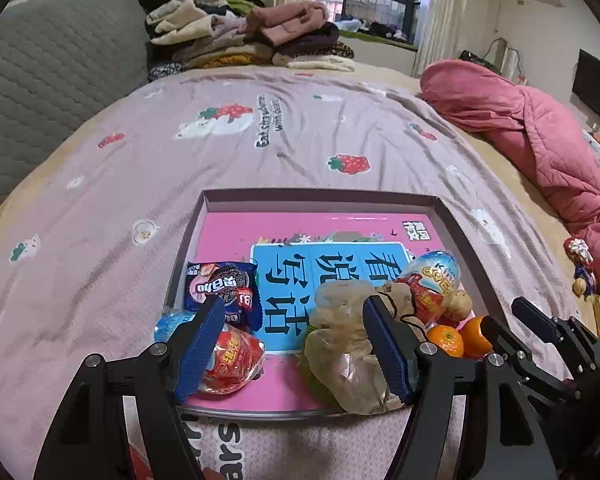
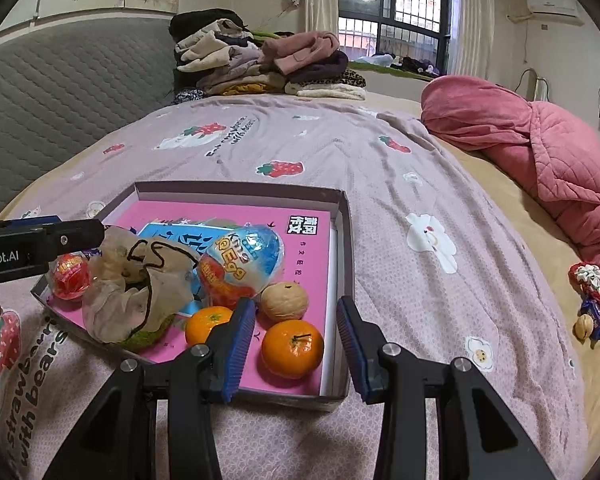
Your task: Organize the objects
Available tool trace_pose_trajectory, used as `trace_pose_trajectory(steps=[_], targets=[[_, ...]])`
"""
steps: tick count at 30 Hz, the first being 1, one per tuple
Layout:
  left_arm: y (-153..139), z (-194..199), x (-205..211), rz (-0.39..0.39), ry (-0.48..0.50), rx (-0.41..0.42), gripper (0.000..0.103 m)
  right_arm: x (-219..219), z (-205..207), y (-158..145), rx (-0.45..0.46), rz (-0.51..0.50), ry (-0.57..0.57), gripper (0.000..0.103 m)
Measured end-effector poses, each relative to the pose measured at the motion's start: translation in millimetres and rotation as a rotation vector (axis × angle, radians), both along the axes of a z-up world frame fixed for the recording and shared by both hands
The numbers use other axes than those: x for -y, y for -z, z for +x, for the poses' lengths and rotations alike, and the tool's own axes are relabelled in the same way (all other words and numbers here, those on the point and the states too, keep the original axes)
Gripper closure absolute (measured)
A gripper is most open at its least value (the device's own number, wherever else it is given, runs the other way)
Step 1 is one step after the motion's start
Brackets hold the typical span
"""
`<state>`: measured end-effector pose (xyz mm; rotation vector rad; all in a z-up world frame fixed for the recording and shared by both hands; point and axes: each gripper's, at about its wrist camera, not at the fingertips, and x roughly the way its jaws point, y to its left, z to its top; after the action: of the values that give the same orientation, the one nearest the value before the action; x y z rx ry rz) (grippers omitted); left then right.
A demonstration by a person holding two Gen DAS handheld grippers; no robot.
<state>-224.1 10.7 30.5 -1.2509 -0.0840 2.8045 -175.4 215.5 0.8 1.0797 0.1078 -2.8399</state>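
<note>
Cookie pack (image 1: 221, 294) shows in left view only.

A bed (image 1: 292, 128) is covered by a mauve sheet printed with strawberries and bears. At its head a grey quilted headboard (image 1: 48, 80) is seen, and beside that, on the bed, folded clothes (image 1: 244, 36) are stacked. A pink quilt (image 1: 540, 136) is bunched along the bed's right side. Beyond the bed a barred window (image 2: 404, 12) is flanked by pale curtains (image 2: 468, 16), and daylight is admitted through it. An air conditioner (image 2: 552, 4) is mounted high on the cream wall right of the window.
</note>
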Motion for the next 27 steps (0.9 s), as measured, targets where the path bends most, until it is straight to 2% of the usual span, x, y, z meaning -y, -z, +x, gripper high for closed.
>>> trace_pose_trajectory(steps=[8, 12, 20, 27], targets=[[-9.3, 28.4, -2.6, -0.001, 0.007, -0.049, 0.03, 0.7, 14.4, -6.1, -0.019, -0.011, 0.001, 0.06], [-9.1, 45.9, -4.7, -0.005, 0.017, -0.064, 0.029, 2.8, 26.4, -9.2, -0.023, -0.021, -0.007, 0.055], [4.4, 87.1, -2.7, 0.008, 0.021, -0.076, 0.027, 10.6, 50.1, -11.7, -0.032, -0.042, -0.022, 0.051], [16.1, 106.0, 2.5, 0.02, -0.002, -0.071, 0.027, 11.9, 65.5, -7.2, -0.017, -0.058, -0.016, 0.049]])
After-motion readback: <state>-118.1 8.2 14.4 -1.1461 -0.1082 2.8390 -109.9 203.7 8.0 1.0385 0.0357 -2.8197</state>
